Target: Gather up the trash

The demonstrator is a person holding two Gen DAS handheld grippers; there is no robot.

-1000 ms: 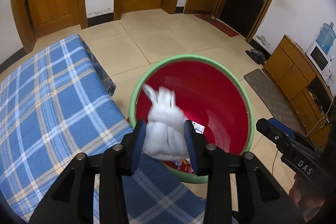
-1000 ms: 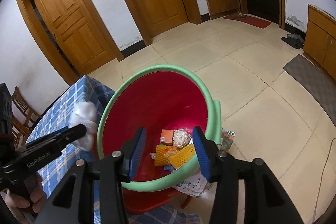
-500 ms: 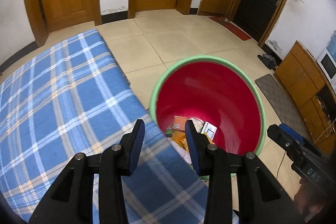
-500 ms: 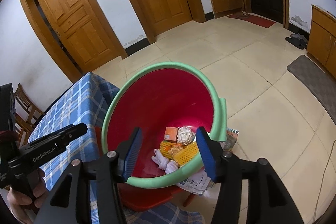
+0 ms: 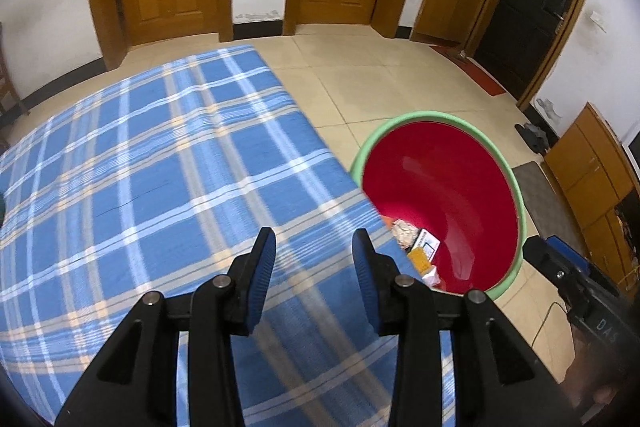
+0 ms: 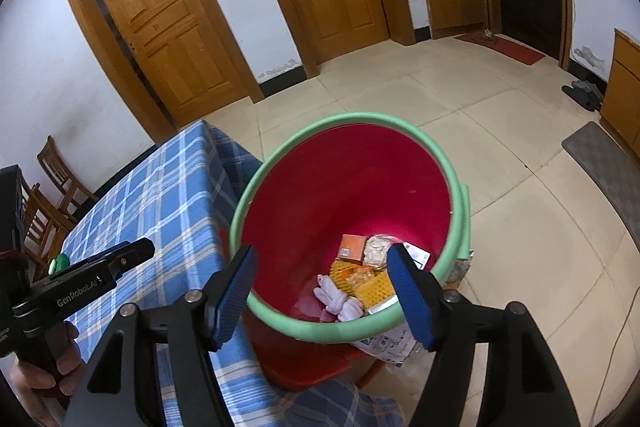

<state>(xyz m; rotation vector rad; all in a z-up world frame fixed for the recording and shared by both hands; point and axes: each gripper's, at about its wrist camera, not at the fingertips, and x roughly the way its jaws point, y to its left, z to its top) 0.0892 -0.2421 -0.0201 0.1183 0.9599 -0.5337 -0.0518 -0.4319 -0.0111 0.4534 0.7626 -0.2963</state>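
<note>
A red bin with a green rim (image 6: pixel 456 211) stands beside the table; it also shows in the left wrist view (image 5: pixel 516 187). Inside lie a white glove (image 6: pixel 340 301), a crumpled paper wad (image 6: pixel 376 249), an orange box (image 6: pixel 352 247) and yellow wrappers (image 6: pixel 370 287). My left gripper (image 5: pixel 314 275) is open and empty above the blue plaid tablecloth (image 5: pixel 160 167), left of the bin. My right gripper (image 6: pixel 320 291) is open and empty, held over the bin's near rim.
Paper packaging (image 6: pixel 390 345) lies on the tiled floor under the bin's near side. Wooden chairs (image 6: pixel 44 195) stand at the table's far left. A green object (image 6: pixel 60 261) sits on the table. Wooden doors, a cabinet (image 5: pixel 592 179) and a grey mat (image 6: pixel 604 163) surround the floor.
My left gripper opened and dropped the white glove into the bin, then moved left, back over the tablecloth. My right gripper opened a little wider and stayed over the bin.
</note>
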